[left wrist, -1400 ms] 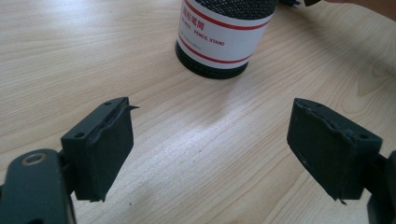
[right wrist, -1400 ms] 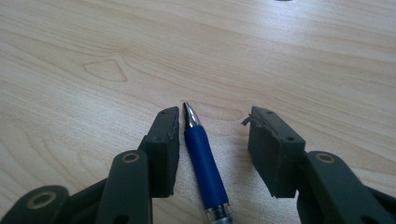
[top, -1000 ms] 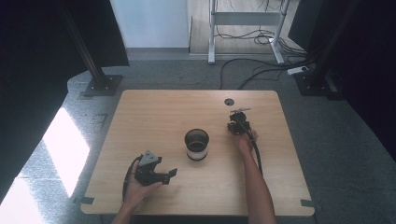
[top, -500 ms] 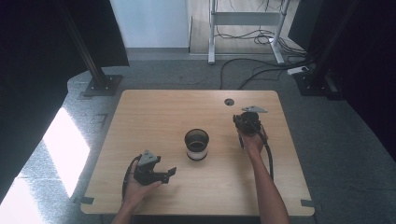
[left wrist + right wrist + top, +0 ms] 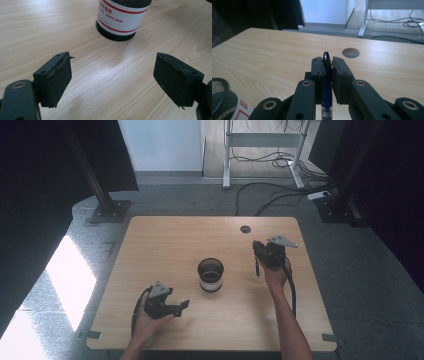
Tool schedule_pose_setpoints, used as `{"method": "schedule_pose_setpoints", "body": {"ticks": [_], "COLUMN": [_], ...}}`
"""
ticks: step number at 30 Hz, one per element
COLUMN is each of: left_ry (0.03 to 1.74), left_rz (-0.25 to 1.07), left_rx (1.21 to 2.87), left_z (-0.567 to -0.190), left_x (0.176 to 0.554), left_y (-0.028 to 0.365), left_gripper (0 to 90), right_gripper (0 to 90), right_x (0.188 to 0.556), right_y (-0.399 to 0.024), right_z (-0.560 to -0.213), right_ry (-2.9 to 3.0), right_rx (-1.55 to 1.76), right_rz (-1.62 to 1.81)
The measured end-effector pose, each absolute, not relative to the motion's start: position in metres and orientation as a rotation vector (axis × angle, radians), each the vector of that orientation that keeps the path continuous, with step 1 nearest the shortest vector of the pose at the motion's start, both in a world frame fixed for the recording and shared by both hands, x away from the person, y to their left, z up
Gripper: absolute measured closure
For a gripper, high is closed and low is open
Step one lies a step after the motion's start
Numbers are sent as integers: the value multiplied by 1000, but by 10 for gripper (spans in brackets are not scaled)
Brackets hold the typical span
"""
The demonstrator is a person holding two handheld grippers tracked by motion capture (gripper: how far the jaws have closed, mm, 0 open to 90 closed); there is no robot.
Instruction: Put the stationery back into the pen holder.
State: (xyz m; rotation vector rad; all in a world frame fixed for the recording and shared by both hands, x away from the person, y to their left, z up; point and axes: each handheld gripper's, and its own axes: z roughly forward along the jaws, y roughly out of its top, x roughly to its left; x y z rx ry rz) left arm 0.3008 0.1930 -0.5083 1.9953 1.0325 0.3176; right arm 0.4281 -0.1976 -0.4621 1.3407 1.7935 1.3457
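The high view hangs above my edge of the table (image 5: 150, 245), looking forward and down, far enough to take in the whole top and floor toward twelve o'clock. The camera on my left gripper (image 5: 172, 307) sits low and close over the wood, facing the pencil stand (image 5: 122, 20) at its twelve o'clock. The one on my right gripper (image 5: 327, 62) looks level across the table toward the cable hole (image 5: 351, 52) at one o'clock — the stand (image 5: 224, 100) lies at eight. All three share that stand (image 5: 210, 275) — and the wood.

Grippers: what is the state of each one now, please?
Left gripper: open, nothing between the jaws.
Right gripper: closed on a blue plastic pen.
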Motion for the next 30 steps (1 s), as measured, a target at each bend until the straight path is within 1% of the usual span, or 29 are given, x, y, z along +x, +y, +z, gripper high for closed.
{"method": "schedule_pose_setpoints", "body": {"ticks": [6, 19, 30], "left_ry": [1032, 1027, 1025], "left_rz": [317, 314, 310], "left_rx": [1998, 2008, 2020], "left_z": [-509, -510, -512], "left_x": [301, 301, 301], "left_y": [193, 191, 189], "left_gripper": [152, 152, 152], "right_gripper": [787, 786, 786], "right_x": [416, 390, 381], "right_y": [-193, -175, -163], "right_z": [-449, -409, -391], "right_ry": [1773, 1753, 1723], "right_rx": [1313, 1177, 1118], "right_rz": [1453, 1623, 1674]}}
